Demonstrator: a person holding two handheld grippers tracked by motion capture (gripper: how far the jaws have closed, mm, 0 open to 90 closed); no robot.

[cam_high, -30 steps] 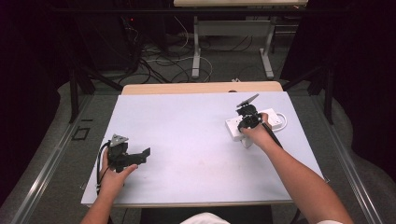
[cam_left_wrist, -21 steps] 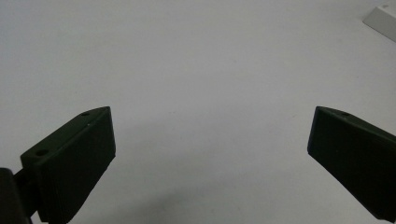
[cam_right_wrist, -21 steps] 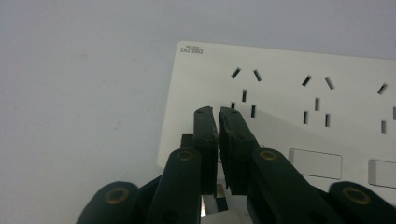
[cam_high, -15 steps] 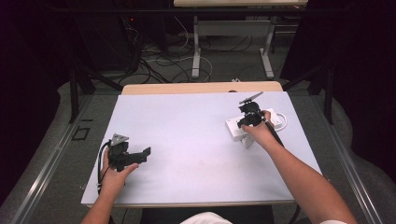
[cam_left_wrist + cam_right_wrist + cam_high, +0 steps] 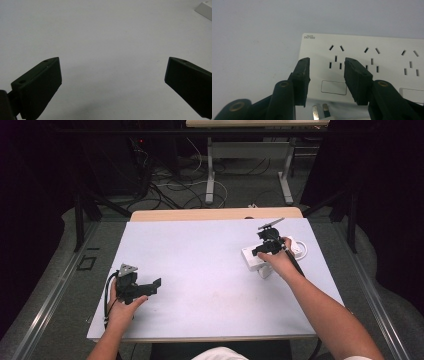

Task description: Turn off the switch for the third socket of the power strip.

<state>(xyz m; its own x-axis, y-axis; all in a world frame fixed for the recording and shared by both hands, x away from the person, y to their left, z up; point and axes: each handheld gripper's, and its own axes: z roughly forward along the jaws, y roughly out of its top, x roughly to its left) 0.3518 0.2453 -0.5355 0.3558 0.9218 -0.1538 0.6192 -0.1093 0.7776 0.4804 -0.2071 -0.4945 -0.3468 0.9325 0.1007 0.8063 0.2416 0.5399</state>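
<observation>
White power strip sits far right; plug lies just near of it. Right gripper has just been opening, nothing between its jaws; left gripper gapes wide, empty-handed.

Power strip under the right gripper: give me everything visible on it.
The power strip is a flat white rectangular block, plastic by the look, lying face up on the pale table at its right side. The right gripper view shows three socket groups in a row, each with slanted and straight slots, rectangular switch-like panels below them, and small grey lettering at one corner. The right gripper hangs over its first socket group, jaws just opened and apart, nothing between the pads. A white plug with two metal pins lies at its near edge.
</observation>
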